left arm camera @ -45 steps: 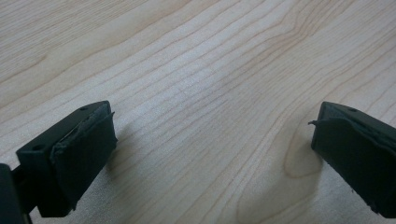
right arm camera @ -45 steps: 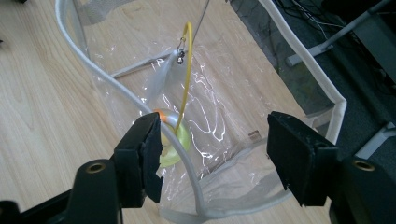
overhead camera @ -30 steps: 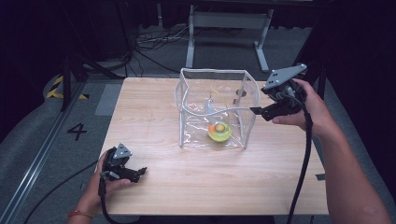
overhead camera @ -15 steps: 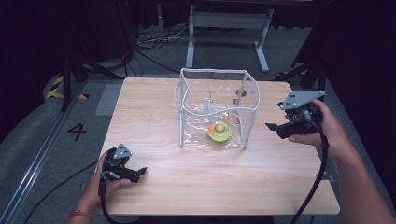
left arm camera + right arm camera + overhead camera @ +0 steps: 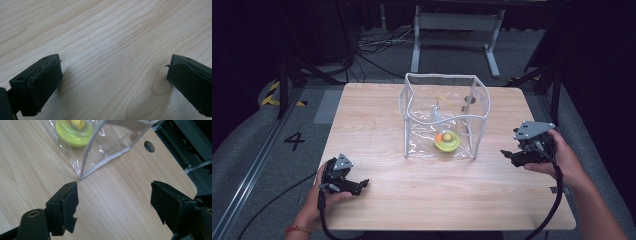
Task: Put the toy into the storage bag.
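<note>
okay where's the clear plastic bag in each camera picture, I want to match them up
High view: the clear plastic bag stands upright at centre on the wooden table, apart from both grippers.
Left gripper view: not in it; bare table between open jaws.
Right gripper view: its lower corner sits at top centre, just beyond the open jaws.
Shared landmark: the yellow-green dish inside the bag, seen in the high and right gripper views.

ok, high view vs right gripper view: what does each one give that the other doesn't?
High view alone: the whole clear bag, the orange ball on the yellow-green dish, the left gripper low at the table's near left, and the person's hands. Right gripper view alone: a close look between the right gripper jaws, open with bare wood between them, plus a round hole in the table near its edge. Shared: the bag's near corner, the dish, the wooden table.
</note>
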`<state>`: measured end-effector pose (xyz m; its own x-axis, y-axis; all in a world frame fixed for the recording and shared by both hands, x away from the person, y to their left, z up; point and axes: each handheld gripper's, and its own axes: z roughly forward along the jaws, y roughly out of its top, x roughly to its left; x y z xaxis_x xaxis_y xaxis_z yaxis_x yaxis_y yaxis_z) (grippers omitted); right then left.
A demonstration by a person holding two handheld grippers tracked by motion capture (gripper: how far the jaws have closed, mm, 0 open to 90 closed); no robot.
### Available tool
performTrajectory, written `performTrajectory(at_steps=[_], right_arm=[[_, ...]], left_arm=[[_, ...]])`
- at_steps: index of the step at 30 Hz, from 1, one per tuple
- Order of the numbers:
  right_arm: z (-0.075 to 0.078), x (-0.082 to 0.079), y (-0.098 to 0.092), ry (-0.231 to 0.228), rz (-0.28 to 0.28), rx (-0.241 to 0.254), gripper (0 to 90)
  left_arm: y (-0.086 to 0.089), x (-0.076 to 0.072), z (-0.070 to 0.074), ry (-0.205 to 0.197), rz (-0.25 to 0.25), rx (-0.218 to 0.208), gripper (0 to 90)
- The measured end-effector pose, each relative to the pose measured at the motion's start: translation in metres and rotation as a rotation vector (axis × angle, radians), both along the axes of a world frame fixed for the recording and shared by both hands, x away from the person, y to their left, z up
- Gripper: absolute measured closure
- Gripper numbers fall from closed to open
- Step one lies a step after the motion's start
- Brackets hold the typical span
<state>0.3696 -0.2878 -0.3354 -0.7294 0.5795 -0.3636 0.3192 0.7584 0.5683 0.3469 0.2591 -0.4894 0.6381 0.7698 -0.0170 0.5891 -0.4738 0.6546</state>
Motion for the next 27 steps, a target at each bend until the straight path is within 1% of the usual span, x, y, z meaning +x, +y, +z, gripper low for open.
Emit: performTrajectory(at_steps=[1, 3, 4, 5, 7, 9, 11, 13, 14, 15, 16, 19, 20, 21, 22, 23, 24, 25, 26, 27], right_arm=[[-0.005, 0.000, -0.001, -0.004, -0.008, -0.008, 21.8], [-0.015, -0.001, -0.004, 0.007, -0.016, -0.008, 21.6], [-0.018, -0.002, -0.005, 0.002, -0.018, -0.012, 21.5], [-0.018, -0.002, -0.005, 0.002, -0.018, -0.012, 21.5], [-0.027, -0.003, -0.009, 0.001, -0.029, -0.005, 21.5], [-0.034, -0.005, -0.014, 0.001, -0.042, 0.007, 21.4], [-0.042, -0.006, -0.019, 0.007, -0.056, 0.019, 21.0], [-0.050, -0.008, -0.023, 0.007, -0.067, 0.009, 19.8], [-0.056, -0.010, -0.026, 0.015, -0.079, 0.009, 20.1], [-0.061, -0.012, -0.029, 0.027, -0.084, 0.018, 19.9], [-0.065, -0.014, -0.032, 0.027, -0.085, 0.034, 19.9], [-0.073, -0.017, -0.038, 0.019, -0.099, 0.052, 20.0], [-0.077, -0.018, -0.041, 0.012, -0.103, 0.064, 20.0], [-0.087, -0.021, -0.049, 0.024, -0.109, 0.098, 20.0], [-0.090, -0.022, -0.051, 0.026, -0.111, 0.107, 20.1], [-0.094, -0.024, -0.054, 0.022, -0.112, 0.126, 20.7], [-0.094, -0.024, -0.054, 0.022, -0.112, 0.126, 20.7], [-0.102, -0.027, -0.059, 0.014, -0.122, 0.154, 20.9], [-0.106, -0.028, -0.061, 0.009, -0.131, 0.161, 20.9], [-0.110, -0.029, -0.064, 0.013, -0.138, 0.181, 20.9]], left_arm=[[0.000, 0.000, 0.000, 0.002, 0.003, -0.001, 0.3], [0.000, 0.000, 0.000, 0.000, 0.002, 0.000, 0.3], [0.000, 0.000, 0.000, 0.000, 0.002, 0.000, 0.3], [0.000, -0.001, 0.000, 0.006, 0.006, -0.004, 0.3], [0.000, -0.001, 0.000, 0.010, 0.006, -0.004, 0.3], [0.000, -0.001, 0.000, 0.003, 0.005, -0.001, 0.3], [-0.001, -0.001, 0.000, 0.009, 0.007, -0.004, 0.3], [0.000, -0.001, 0.000, 0.007, 0.005, -0.003, 0.3], [0.000, -0.001, 0.000, 0.009, 0.006, -0.003, 0.3], [0.000, -0.001, 0.000, 0.006, 0.005, -0.003, 0.3], [0.000, -0.001, 0.000, 0.006, 0.005, -0.003, 0.3], [0.000, 0.000, 0.000, 0.001, 0.002, -0.001, 0.3], [0.000, -0.001, 0.000, 0.011, 0.004, -0.004, 0.2], [0.000, 0.000, 0.000, 0.008, 0.005, -0.003, 0.1], [0.000, -0.001, 0.000, 0.009, 0.006, -0.003, 0.1], [0.000, 0.000, 0.000, -0.002, 0.003, 0.003, 0.1], [0.000, 0.000, 0.000, -0.002, 0.003, 0.003, 0.1], [0.000, 0.000, 0.000, 0.008, 0.005, -0.003, 0.2], [0.000, -0.001, 0.000, 0.009, 0.006, -0.003, 0.1], [0.000, -0.001, 0.000, 0.009, 0.006, -0.003, 0.1]])
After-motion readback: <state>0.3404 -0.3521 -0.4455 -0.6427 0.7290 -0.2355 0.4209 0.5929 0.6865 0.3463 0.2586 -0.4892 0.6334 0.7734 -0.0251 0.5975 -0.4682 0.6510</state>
